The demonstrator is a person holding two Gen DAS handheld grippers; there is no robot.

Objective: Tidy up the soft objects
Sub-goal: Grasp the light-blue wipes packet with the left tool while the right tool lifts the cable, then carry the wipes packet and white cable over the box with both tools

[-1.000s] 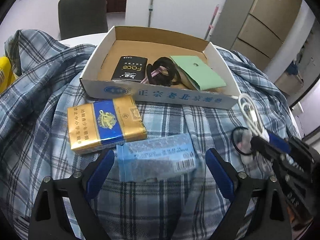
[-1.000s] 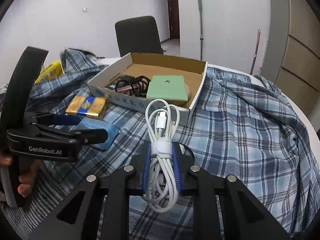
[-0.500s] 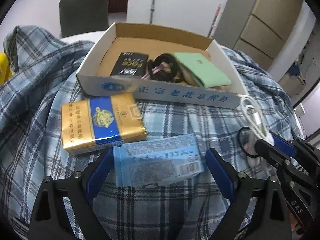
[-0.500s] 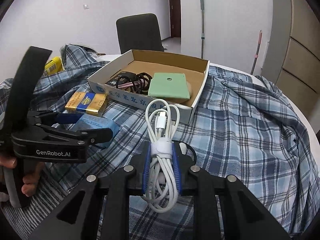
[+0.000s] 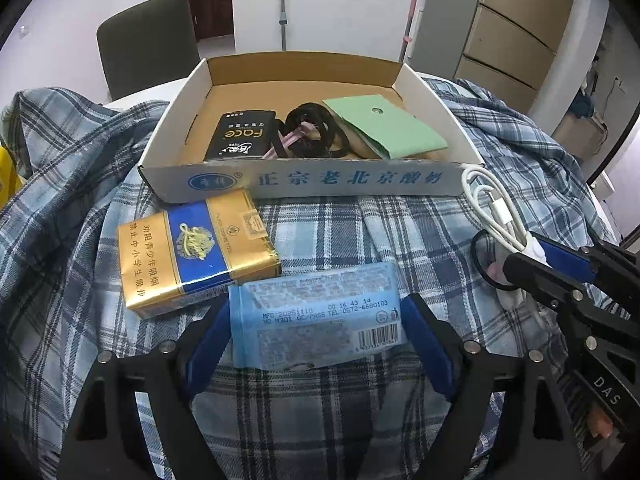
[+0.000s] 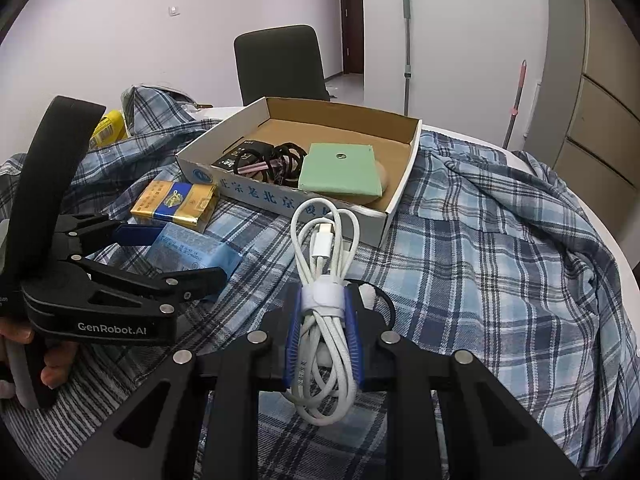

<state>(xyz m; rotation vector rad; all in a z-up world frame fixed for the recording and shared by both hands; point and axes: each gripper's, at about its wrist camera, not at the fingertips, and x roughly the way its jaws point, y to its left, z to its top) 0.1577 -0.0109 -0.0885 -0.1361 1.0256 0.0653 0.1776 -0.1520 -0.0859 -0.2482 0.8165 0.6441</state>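
We see a round white table [image 6: 600, 224] with a blue checked shirt [image 6: 500, 240] spread over most of it. A flat cardboard box [image 5: 344, 178] sits on the shirt. Inside the box are a black pack [image 5: 242, 136], some black hair ties [image 5: 316, 128] and a green pouch [image 5: 384, 128]. Just in front of the box lies a gold and blue pack [image 5: 192, 256]. A soft blue packet of tissues [image 5: 316, 314] lies on the shirt, touching the near edge of the gold pack. Our left gripper [image 5: 316, 340] has its blue pads on both sides of the tissue packet. Its jaws have just been closing a little and then opening a little, and the packet sits between them. The pads look very close to the packet ends, but we cannot tell if they press on it. Our right gripper [image 6: 324, 336] has its jaws tight on a white cable [image 6: 324, 264] that is rolled up and tied with a white strap. The cable pokes up above the shirt, close to the near corner of the box. A black hair tie [image 6: 384, 300] lies on the shirt just beside it. Behind the table stands a dark chair [image 6: 280, 64]. The walls are white, and there is a dark door [image 6: 352, 16]. A mop handle [image 6: 407, 40] leans on the wall. Tan cupboards [image 5: 516, 28] stand on the right. Something yellow [image 6: 108, 128] peeks out at the far left edge of the shirt.
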